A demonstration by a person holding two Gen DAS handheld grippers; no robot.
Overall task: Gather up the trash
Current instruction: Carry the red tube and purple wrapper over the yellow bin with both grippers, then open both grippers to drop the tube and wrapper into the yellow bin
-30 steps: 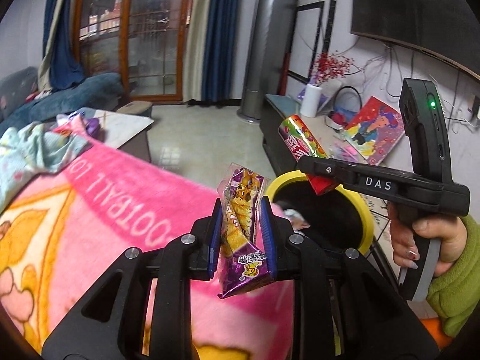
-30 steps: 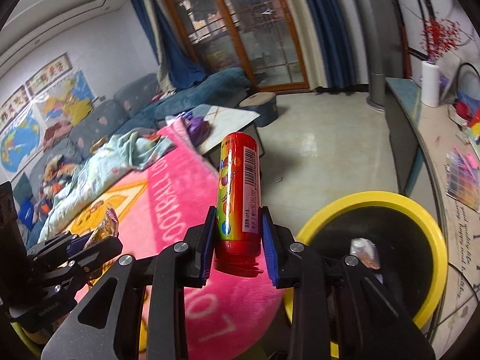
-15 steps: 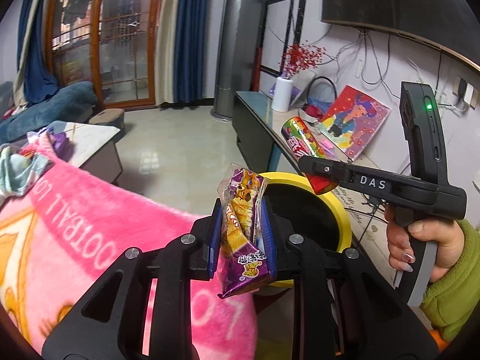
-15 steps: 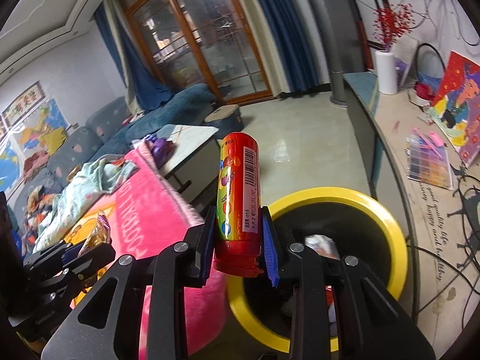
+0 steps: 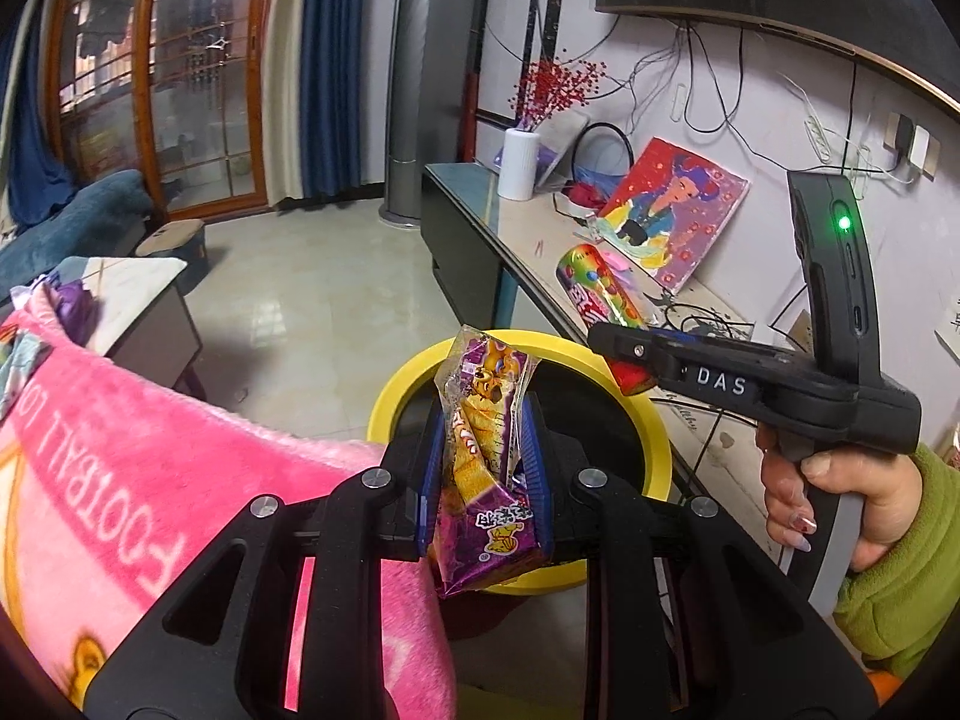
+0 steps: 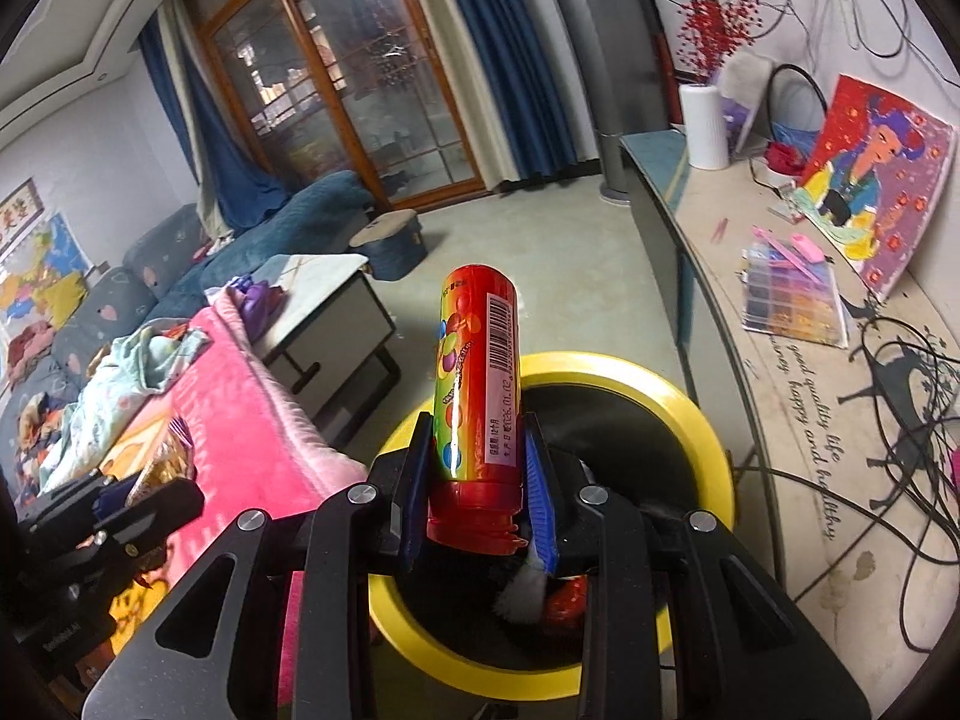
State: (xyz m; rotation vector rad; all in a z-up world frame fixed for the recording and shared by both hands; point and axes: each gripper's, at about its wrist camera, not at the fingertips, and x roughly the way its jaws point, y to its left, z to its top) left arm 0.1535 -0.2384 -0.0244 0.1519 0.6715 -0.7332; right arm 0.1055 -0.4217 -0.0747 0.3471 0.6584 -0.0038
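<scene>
With both loads poised over the yellow-rimmed black bin (image 6: 690,420): left gripper (image 5: 483,471) jaws pinched on crinkly purple snack wrapper (image 5: 480,450), light and slippery mid-body; right gripper (image 6: 477,489) jaws clamped low on stiff red plastic candy tube (image 6: 477,384).

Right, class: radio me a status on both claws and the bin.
Left claw shut on snack bag. Right claw shut on candy tube. Both over yellow bin. Nothing in the way.
</scene>
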